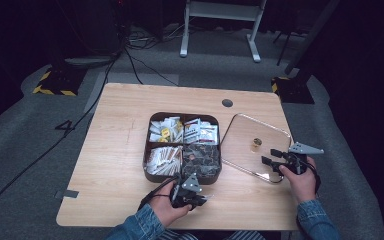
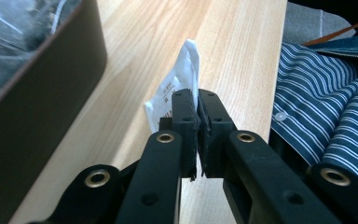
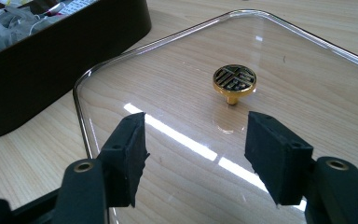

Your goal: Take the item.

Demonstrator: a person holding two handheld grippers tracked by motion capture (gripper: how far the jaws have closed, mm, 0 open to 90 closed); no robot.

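Note:
A dark brown box [image 1: 182, 148] with four compartments of packets stands mid-table. My left gripper [image 1: 200, 199] is near the table's front edge, just in front of the box, shut on a small white sachet [image 2: 179, 88] that sticks out beyond the pads and hangs low over the wood. The box's dark wall [image 2: 37, 107] runs along the left of the left gripper view. The clear glass lid [image 1: 254, 146] with a gold knob [image 3: 234, 80] lies flat to the right of the box. My right gripper [image 3: 193, 151] hovers open over the lid's near edge, nothing between its pads.
The table's front edge [image 2: 275, 93] runs close beside the left gripper, with the person's striped shirt [image 2: 331, 116] beyond it. A cable port [image 1: 227, 103] sits at the table's back. Bare wood lies left of the box. Cables trail on the floor.

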